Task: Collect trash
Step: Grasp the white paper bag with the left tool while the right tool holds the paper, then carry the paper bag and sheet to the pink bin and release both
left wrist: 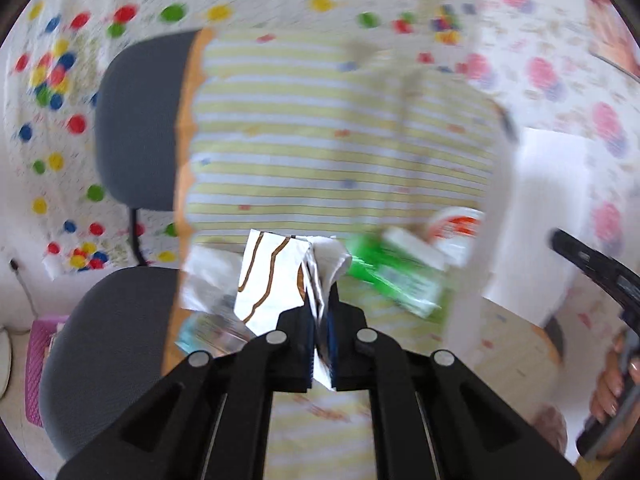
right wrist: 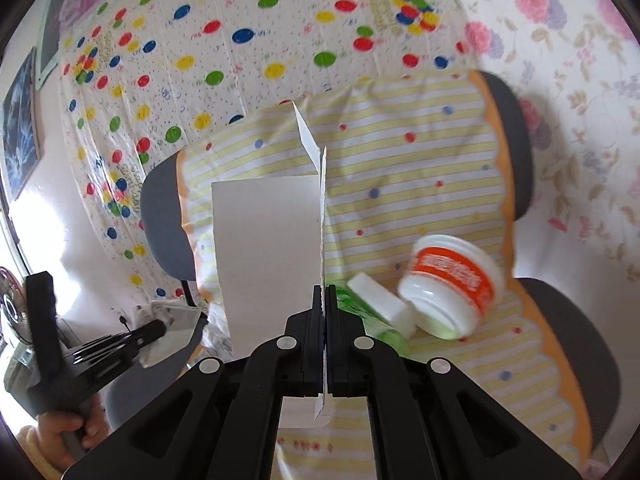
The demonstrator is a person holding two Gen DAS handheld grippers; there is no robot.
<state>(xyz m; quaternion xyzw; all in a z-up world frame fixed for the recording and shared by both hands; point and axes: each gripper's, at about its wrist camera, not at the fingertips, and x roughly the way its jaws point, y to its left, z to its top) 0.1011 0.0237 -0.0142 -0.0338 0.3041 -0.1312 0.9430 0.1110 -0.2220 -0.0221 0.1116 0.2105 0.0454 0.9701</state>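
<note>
My left gripper (left wrist: 320,312) is shut on a crumpled silver foil wrapper (left wrist: 272,280) with brown lines, held above the striped cloth (left wrist: 320,152). My right gripper (right wrist: 325,300) is shut on the edge of a white cardboard sheet (right wrist: 268,256), which stands upright and hides what is behind it. A green packet (left wrist: 396,276) with a white block (right wrist: 380,304) on it lies on the cloth, beside a tipped white jar with an orange label (right wrist: 452,284). Clear plastic wrappers (left wrist: 208,312) lie at the cloth's left edge. The white cardboard also shows in the left wrist view (left wrist: 544,208).
The cloth covers a grey office chair (left wrist: 136,128) seat and back. A dotted sheet (right wrist: 240,40) and a floral sheet (right wrist: 560,40) hang behind. A purple basket (left wrist: 38,364) sits on the floor at left. The other hand-held gripper (right wrist: 80,356) is at the lower left.
</note>
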